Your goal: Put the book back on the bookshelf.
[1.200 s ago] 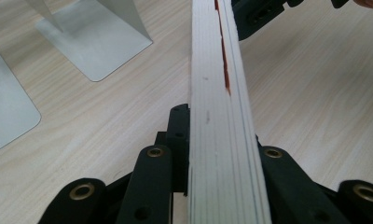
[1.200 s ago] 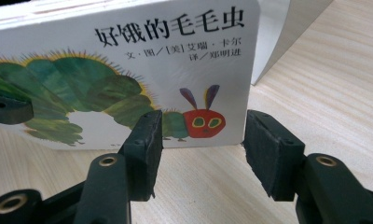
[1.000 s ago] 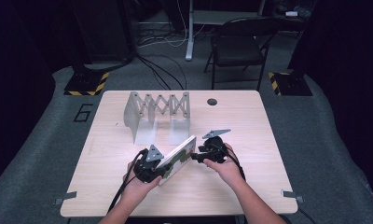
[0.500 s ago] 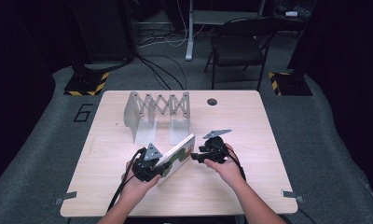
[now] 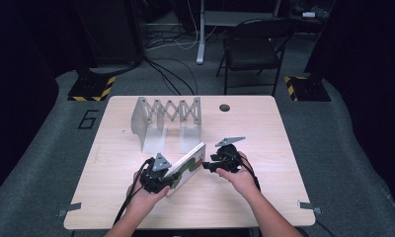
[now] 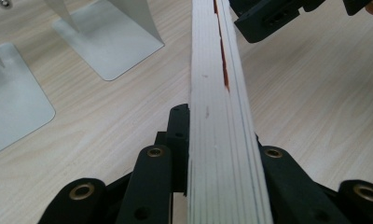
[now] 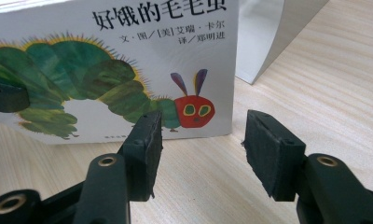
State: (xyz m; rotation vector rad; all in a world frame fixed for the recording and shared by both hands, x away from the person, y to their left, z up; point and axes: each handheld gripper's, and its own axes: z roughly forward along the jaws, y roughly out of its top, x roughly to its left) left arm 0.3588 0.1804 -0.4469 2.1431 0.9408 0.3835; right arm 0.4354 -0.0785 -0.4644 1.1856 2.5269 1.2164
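While clamping the near end of the white board book (image 5: 188,167) with the green caterpillar on its cover, holds it upright on its long edge over the pale wooden table (image 5: 264,148): so much for the left gripper (image 5: 169,179), jaws pressed on both covers, page block wedged between them in the left gripper view. Runs slantwise, that long axis, from the left gripper close to the person up and away to the right, toward the right gripper (image 5: 205,165). Sits just at the book's far end, the right one, clearly the nearer hand to that free end. Stands open, black pads apart, nothing between them but bare wood. Looks in the right gripper view almost square onto the front cover: lower corner under the red caterpillar head just ahead of the tips, lined up with the gap, not yet inside it. Seems to rest its bottom edge on the tabletop; hard to call. Farther back, well apart from both hands: grey metal accordion book rack (image 5: 166,111), upright. Comes down, by the look of it, to that free end: jaws to be brought round the end edge, one pad to each cover, before any squeeze. Closing early means pinching air.
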